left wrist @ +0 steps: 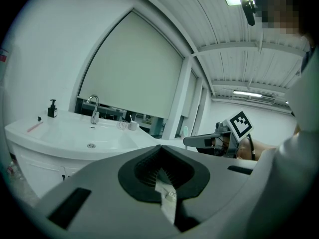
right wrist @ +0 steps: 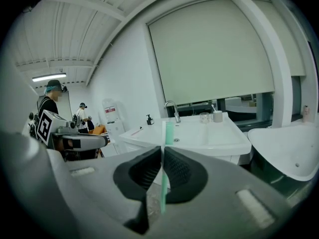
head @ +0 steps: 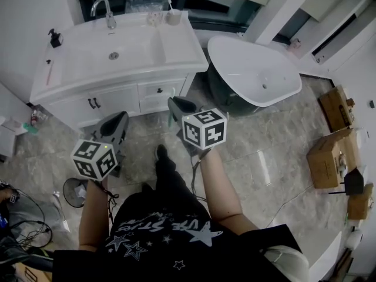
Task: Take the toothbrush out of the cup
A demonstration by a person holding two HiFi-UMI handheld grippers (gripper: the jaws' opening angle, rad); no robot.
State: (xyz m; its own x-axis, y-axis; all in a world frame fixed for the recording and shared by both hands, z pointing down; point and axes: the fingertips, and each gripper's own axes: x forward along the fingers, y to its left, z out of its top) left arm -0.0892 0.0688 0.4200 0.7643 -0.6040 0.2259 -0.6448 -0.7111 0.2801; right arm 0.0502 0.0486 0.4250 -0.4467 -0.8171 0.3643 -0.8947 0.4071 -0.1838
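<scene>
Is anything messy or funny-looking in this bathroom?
Yes. A pink stick lies loose on the sink counter, far from the cup, and cardboard boxes clutter the floor right of the bathtub. The right tongs pinch a green stick.

Green strip (right wrist: pixel 169 133) in right gripper (right wrist: pixel 162 151): possibly toothbrush, unclear.

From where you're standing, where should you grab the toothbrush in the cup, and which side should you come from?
Pinch the toothbrush on the part sticking up above the cup, coming down from above and in front. Its lower end is hidden inside, so only the top is free. The cup sits at the back edge of the counter, so the front is probably the open way.
</scene>
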